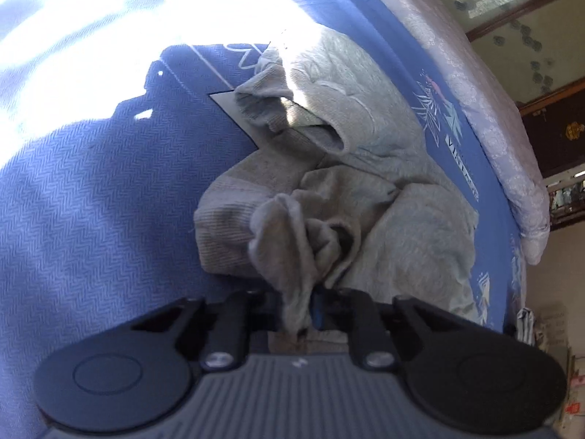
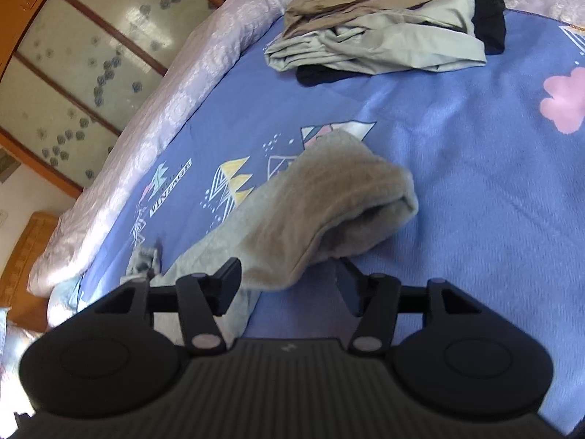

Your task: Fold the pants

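The grey fleece pants [image 1: 365, 190] lie crumpled on the blue bedspread [image 1: 109, 201], near the quilted bed edge [image 1: 486, 117].

Risk: the left gripper [image 1: 298, 303] holds only a thin bunched fold. A hard pull could slip the fabric free or drag the whole heap into a tangle.

Left fingers: closed narrow, clamping that fold directly at the tips.

Right gripper [image 2: 289, 281]: fingers spread wide, holding nothing. A pant leg end [image 2: 329, 205] droops between them. Whether it touches either finger cannot be told.

A pile of other clothes [image 2: 384, 29] lies well apart.
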`<state>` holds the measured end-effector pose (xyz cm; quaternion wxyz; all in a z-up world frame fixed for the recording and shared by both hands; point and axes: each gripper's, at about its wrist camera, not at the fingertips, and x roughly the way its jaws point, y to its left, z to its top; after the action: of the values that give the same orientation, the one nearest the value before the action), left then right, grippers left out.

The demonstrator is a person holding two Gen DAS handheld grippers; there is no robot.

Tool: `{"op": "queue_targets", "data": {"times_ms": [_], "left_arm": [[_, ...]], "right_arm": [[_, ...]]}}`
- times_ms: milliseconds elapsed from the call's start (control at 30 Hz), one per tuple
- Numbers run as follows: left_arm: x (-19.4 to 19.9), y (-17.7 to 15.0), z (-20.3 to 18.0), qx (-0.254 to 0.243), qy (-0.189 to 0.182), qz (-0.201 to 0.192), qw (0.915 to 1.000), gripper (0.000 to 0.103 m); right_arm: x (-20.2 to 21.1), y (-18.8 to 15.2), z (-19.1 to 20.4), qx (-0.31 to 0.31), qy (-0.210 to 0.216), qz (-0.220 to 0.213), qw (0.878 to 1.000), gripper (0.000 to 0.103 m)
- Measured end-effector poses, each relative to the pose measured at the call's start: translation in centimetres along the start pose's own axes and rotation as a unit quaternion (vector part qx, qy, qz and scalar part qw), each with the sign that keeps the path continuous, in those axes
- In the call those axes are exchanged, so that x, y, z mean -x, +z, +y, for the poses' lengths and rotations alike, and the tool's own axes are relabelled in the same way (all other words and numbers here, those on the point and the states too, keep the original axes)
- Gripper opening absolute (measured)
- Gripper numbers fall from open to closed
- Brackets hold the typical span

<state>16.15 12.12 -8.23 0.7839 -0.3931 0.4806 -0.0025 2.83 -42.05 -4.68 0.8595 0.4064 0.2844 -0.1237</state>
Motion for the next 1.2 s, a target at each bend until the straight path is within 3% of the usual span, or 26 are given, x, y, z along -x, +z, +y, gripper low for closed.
{"op": "queue_targets", "data": {"times_ms": [67,100,133,167,267,367,467,600,667,700,733,800,867,967,1067,1133,1200], "left_arm": [[1.7,0.1,0.6,0.012,-0.015,-0.016,0.9997,0.011],[3.2,0.1,0.7,0.005,-0.017,-0.032,0.9993,0.011],[5.2,0.2,0.7,-0.001,-0.019,-0.05,0.9986,0.011],[7.2,0.4,0.9,0.0,-0.027,-0.063,0.9977,0.011],[12.9,0.6,2.3,0.008,-0.067,-0.085,0.994,0.011],[17.8,-0.2,2.9,-0.019,-0.035,-0.122,0.9917,0.011],[19.8,-1.2,4.1,-0.028,-0.017,-0.131,0.9908,0.011],[17.5,-3.3,5.1,-0.071,0.075,-0.102,0.9895,0.019],[15.2,-4.2,5.5,-0.076,0.122,-0.066,0.9874,0.025],[14.6,-4.9,6.4,-0.081,0.138,-0.049,0.9859,0.026],[14.3,-5.3,6.8,-0.082,0.146,-0.042,0.985,0.026],[15.1,-5.3,7.4,-0.074,0.138,-0.052,0.9863,0.028],[16.9,-4.5,7.9,-0.054,0.126,-0.077,0.9876,0.03],[18.7,-2.7,7.7,-0.043,0.119,-0.123,0.9843,0.03],[18.4,-1.4,6.0,-0.038,0.087,-0.15,0.9841,0.03],[16.8,-0.9,4.6,-0.049,0.06,-0.152,0.9854,0.031],[14.5,-0.7,3.4,-0.061,0.055,-0.146,0.9858,0.032]], "right_arm": [[-1.3,1.1,-0.4,-0.011,-0.011,-0.004,1.0,0.06],[-1.8,1.6,-0.5,-0.015,-0.013,-0.001,1.0,0.052],[-2.1,1.9,-0.3,-0.016,-0.019,0.0,1.0,0.018],[-1.9,2.2,0.1,-0.013,-0.024,-0.002,1.0,0.008],[1.7,3.1,2.2,0.032,0.017,-0.049,0.998,0.008],[6.9,3.0,5.0,0.116,0.056,-0.101,0.986,0.008],[10.7,1.9,5.8,0.181,0.067,-0.102,0.976,0.008],[10.1,-1.1,3.9,0.229,0.011,-0.041,0.973,0.012],[7.6,-2.6,1.9,0.23,-0.038,0.033,0.972,0.019],[6.7,-3.2,0.9,0.216,-0.054,0.069,0.972,0.026],[6.4,-3.7,0.0,0.202,-0.053,0.096,0.973,0.026],[6.9,-4.9,-0.2,0.207,-0.01,0.143,0.968,0.026],[7.7,-5.8,1.4,0.249,0.043,0.171,0.952,0.026],[7.7,-6.1,5.2,0.291,0.106,0.162,0.937,0.026],[4.2,-6.4,9.0,0.296,0.131,0.152,0.934,0.026],[0.8,-7.2,11.6,0.304,0.15,0.148,0.929,0.026],[-3.2,-9.5,14.4,0.315,0.158,0.156,0.923,0.026]]}}
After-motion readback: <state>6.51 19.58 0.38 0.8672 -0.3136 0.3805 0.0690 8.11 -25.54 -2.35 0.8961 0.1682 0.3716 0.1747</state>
